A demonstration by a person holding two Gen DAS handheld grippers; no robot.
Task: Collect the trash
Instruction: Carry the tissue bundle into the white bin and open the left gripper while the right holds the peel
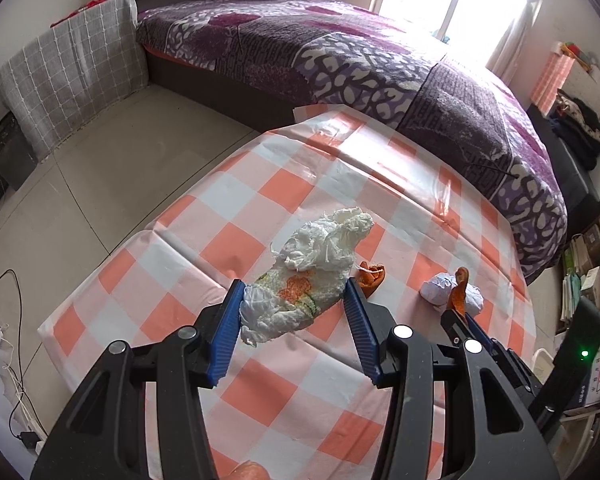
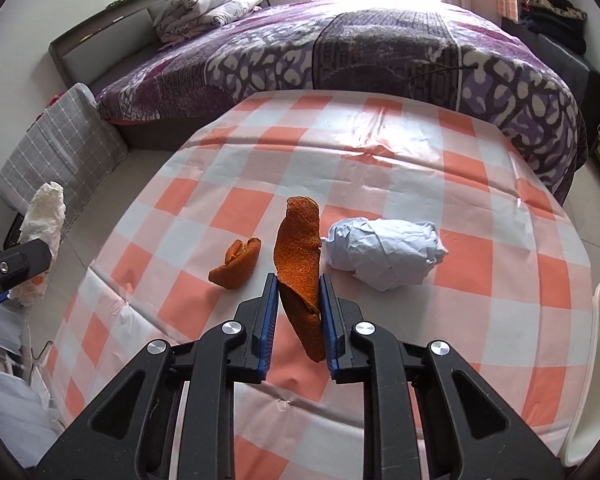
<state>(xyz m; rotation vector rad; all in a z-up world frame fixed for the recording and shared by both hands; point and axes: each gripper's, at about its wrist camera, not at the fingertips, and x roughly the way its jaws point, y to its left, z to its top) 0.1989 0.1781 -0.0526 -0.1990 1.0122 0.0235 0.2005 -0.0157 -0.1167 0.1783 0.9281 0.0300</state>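
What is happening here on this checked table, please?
A person is clearing trash with tongs in each hand. The left tongs hold a crumpled white tissue wad above the checked tablecloth. The right tongs are shut on a long strip of orange peel, lifted off the cloth. A smaller peel piece and a crumpled paper ball lie on the table, not yet collected.
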